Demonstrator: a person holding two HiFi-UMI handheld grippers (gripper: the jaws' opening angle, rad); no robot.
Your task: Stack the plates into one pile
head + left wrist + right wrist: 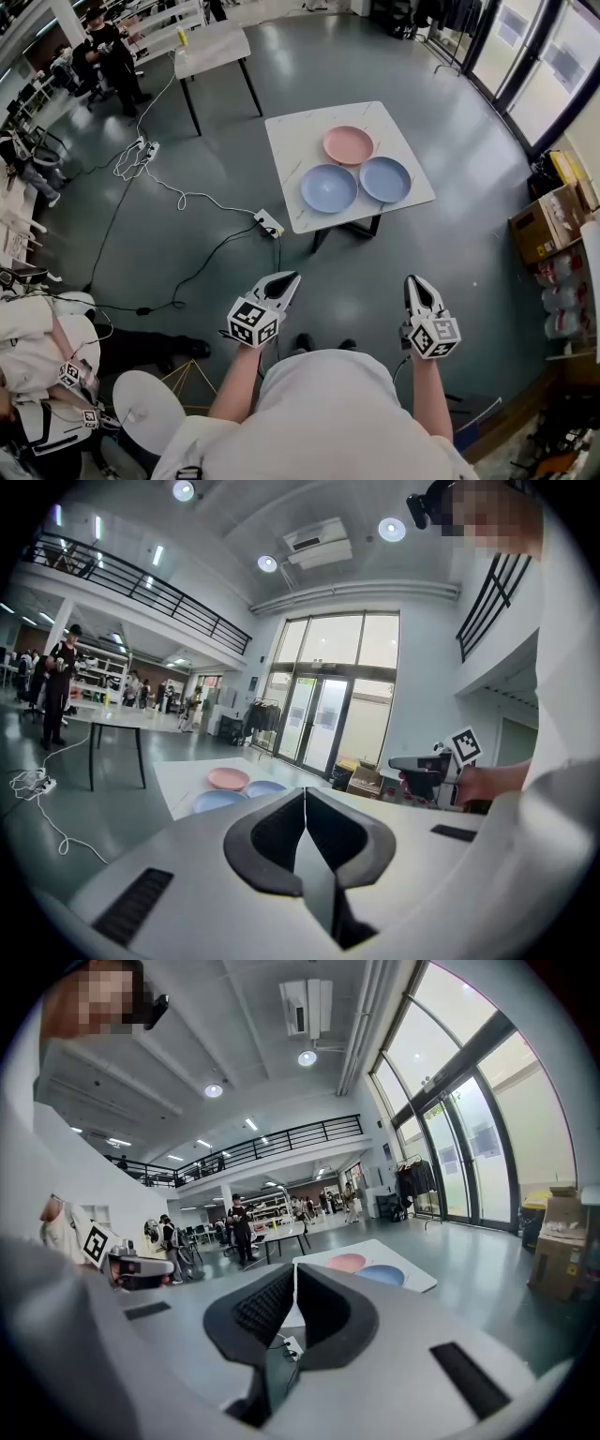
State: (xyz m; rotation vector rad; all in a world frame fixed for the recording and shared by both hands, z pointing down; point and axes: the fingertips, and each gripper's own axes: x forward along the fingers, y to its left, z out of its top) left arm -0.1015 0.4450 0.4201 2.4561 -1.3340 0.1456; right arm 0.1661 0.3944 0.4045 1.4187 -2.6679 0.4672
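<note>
While both tools hang low in front of the person, well short of the plates, the white surface (291, 141) stands by itself on a grey-green floor (441, 216). Three plates lie on it, none stacked. A pink plate (349, 144) sits at the far side, a large blue plate (328, 188) is nearer on the left, and a smaller blue plate (385, 179) is to its right, all close together. The left tool (284, 281) has its jaws pressed together on nothing, and the right tool (415, 286) is likewise closed and empty. A power strip (269, 223) with its cable lies on the floor by the surface's near left corner. A second surface (211, 47) stands farther off. Cardboard boxes (548, 220) sit at the right, below glass doors (525, 56).
</note>
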